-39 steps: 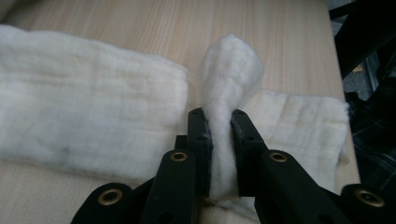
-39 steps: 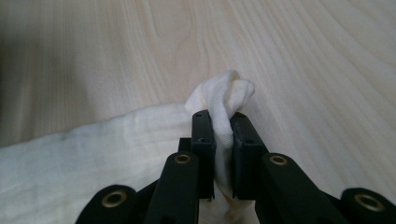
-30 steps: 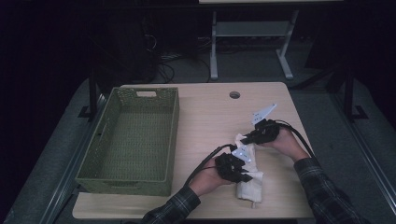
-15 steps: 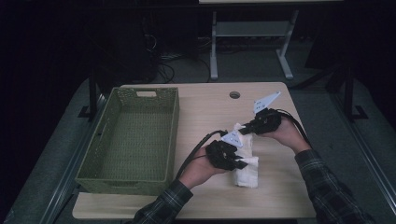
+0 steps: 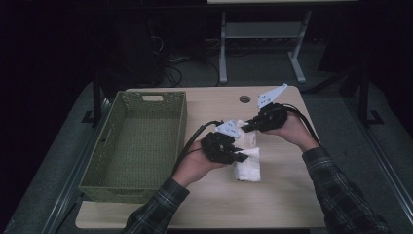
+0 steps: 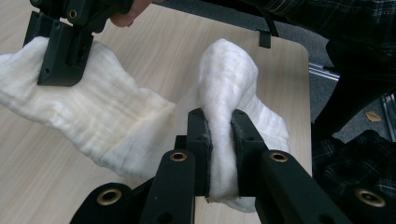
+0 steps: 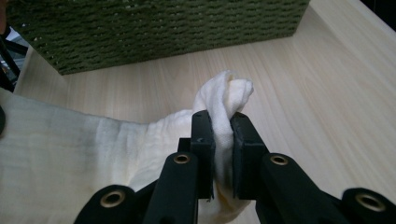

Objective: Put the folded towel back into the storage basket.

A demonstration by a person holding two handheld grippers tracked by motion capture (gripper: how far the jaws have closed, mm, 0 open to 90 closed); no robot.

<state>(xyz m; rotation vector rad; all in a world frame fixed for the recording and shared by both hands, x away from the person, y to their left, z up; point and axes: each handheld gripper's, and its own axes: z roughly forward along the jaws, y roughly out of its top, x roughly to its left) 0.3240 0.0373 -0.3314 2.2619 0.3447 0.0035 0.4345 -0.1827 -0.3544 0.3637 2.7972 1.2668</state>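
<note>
A white cloth [image 5: 246,156] is held between both grippers above the middle of the wooden table [image 5: 272,204]. My left gripper [image 5: 243,157] is shut on one bunched corner of the cloth [image 6: 223,107], with the fabric pinched between its jaws. My right gripper [image 5: 245,128] is shut on another corner of the cloth [image 7: 224,105], farther back. In the left gripper view the right gripper [image 6: 63,51] grips the cloth's far end at upper left. The cloth sags between the two grips, its lower part near the tabletop.
A green woven basket [image 5: 113,185] stands empty on the left side of the table, also seen as a basket wall [image 7: 154,28] in the right gripper view. A round cable hole [image 5: 244,99] lies at the table's back. Bare wood lies in front and to the right.
Both grippers have lifted and moved toward the back of the table with the cloth. The cloth has been raised and drawn out between them.
</note>
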